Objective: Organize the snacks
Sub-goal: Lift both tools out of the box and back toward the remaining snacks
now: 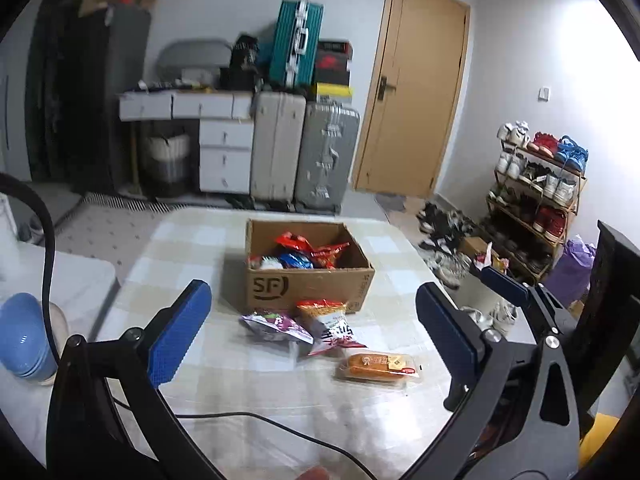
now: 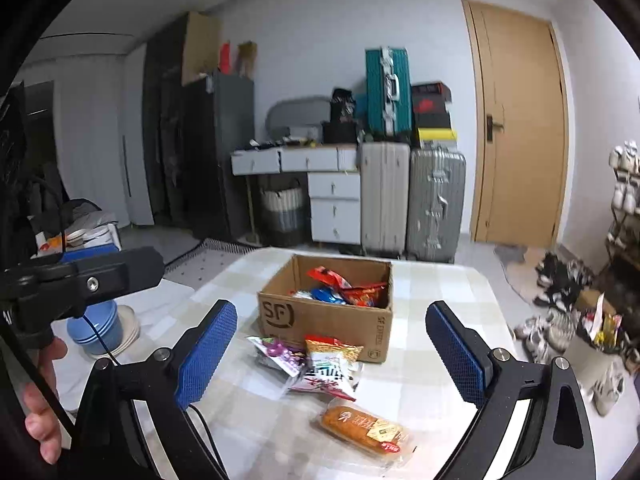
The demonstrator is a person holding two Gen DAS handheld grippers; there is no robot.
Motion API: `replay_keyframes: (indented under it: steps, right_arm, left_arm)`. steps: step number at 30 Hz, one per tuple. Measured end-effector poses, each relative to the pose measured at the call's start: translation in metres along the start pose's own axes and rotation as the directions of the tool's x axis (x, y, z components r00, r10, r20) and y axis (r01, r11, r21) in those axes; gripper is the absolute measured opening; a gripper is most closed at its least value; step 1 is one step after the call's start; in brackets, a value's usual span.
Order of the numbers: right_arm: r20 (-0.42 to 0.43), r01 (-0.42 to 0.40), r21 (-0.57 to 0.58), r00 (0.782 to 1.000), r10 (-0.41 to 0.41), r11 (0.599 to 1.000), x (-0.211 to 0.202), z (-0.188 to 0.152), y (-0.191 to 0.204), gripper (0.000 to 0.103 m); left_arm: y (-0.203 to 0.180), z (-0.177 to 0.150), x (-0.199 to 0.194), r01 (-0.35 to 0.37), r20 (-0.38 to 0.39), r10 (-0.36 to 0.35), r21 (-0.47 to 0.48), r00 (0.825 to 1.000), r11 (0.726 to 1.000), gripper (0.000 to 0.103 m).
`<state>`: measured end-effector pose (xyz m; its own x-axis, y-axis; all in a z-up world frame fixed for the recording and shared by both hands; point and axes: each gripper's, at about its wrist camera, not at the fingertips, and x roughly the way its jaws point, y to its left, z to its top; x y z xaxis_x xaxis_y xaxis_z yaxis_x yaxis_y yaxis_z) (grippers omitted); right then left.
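Both grippers were open above the table, holding nothing.

In front of the cardboard box [image 1: 308, 280], left to right, lay a purple packet [image 1: 276, 326], an orange-topped packet [image 1: 332, 326] and a wrapped bread [image 1: 378, 366]; left gripper [image 1: 314, 338] and right gripper [image 2: 332, 356] hovered nearer than these.

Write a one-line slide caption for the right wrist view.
Open right gripper faces three snack packets lying before a cardboard box of snacks on the checked table.
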<state>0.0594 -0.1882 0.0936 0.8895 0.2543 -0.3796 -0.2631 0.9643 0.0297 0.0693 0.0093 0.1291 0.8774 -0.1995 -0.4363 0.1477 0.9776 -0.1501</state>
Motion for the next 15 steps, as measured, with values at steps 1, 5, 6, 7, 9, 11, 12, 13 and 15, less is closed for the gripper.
replay_keyframes:
  steps: [1, 5, 6, 7, 9, 11, 12, 13, 15]
  right_arm:
    - [0.008, -0.002, -0.006, 1.0, 0.002, 1.0, -0.004, -0.001, 0.004, 0.097]
    - [0.03, -0.003, 0.016, 1.0, 0.002, 1.0, -0.019, -0.015, 0.014, 0.097]
    - [0.042, -0.019, 0.031, 0.999, 0.017, 0.999, -0.023, -0.019, 0.016, 0.097]
    - [0.05, -0.016, 0.037, 0.999, 0.014, 0.999, -0.025, -0.023, 0.019, 0.097]
    - [0.067, -0.01, 0.038, 0.998, 0.007, 0.999, -0.029, -0.032, 0.022, 0.098]
    - [0.081, -0.013, 0.047, 0.997, 0.009, 0.999, -0.029, -0.044, 0.021, 0.098]
    - [0.084, -0.016, 0.053, 0.996, 0.012, 0.998, -0.028, -0.05, 0.018, 0.098]
    - [0.085, -0.02, 0.058, 0.996, 0.015, 0.998, -0.025, -0.055, 0.015, 0.098]
    - [0.066, -0.042, 0.086, 0.997, 0.036, 0.995, -0.016, -0.067, 0.004, 0.098]
  left_arm:
    - [-0.001, -0.006, -0.011, -0.012, 0.018, 0.012, 0.001, 1.0, 1.0, 0.102]
    - [-0.005, -0.022, -0.035, -0.127, 0.006, 0.126, 0.035, 0.992, 0.991, 0.102]
    - [-0.005, -0.029, -0.042, -0.151, 0.004, 0.151, 0.041, 0.989, 0.988, 0.102]
    - [-0.005, -0.034, -0.046, -0.143, 0.011, 0.143, 0.038, 0.99, 0.989, 0.102]
    - [-0.001, -0.047, -0.054, -0.133, 0.034, 0.133, 0.013, 0.991, 0.991, 0.102]
    - [0.004, -0.061, -0.056, -0.121, 0.052, 0.121, -0.007, 0.991, 0.993, 0.102]
    - [0.007, -0.068, -0.053, -0.124, 0.056, 0.125, -0.018, 0.991, 0.992, 0.102]
    - [0.011, -0.075, -0.049, -0.118, 0.059, 0.119, -0.027, 0.991, 0.993, 0.102]
    - [0.019, -0.089, -0.037, -0.126, 0.061, 0.128, -0.039, 0.99, 0.991, 0.102]
